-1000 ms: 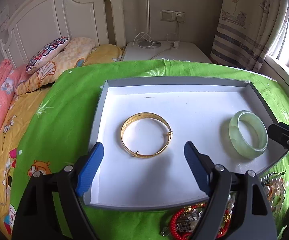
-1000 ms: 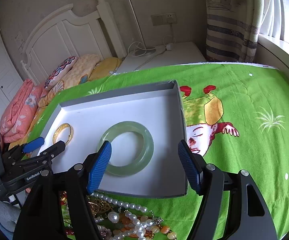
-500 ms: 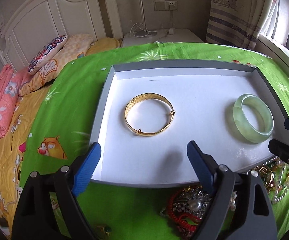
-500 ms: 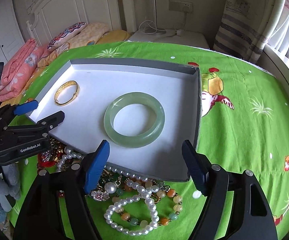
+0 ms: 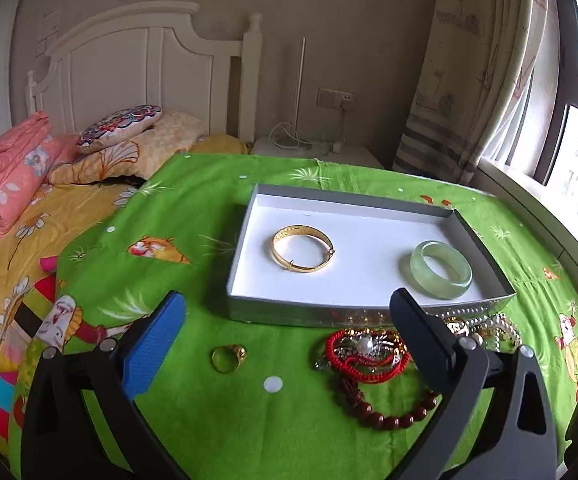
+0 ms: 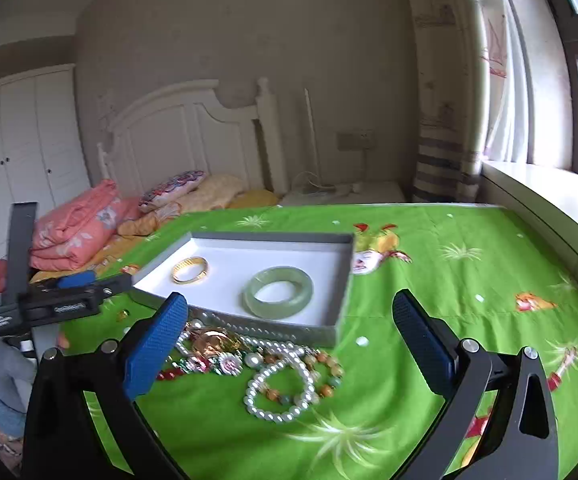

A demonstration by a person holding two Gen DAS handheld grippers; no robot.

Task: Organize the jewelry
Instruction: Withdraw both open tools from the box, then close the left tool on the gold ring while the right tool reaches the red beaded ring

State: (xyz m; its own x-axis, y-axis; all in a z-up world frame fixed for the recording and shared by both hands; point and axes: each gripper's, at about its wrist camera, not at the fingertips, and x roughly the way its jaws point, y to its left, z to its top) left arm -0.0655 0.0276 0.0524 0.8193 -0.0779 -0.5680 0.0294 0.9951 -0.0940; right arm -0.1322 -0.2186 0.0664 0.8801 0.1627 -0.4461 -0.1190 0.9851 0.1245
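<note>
Both our left gripper (image 5: 287,336) and right gripper (image 6: 289,334) are opening, empty. The gold ring (image 5: 228,357) lies flat just ahead of the left gripper, nearer it than the right.

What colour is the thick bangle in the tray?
Pale translucent green bangle, clearest in the right wrist view.

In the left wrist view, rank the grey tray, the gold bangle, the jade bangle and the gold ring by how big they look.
1. Grey tray
2. Gold bangle and jade bangle: too alike to rank
3. Gold ring, though nearest the camera

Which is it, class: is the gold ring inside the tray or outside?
Outside: the gold ring lies on the green cloth, before the tray.
</note>
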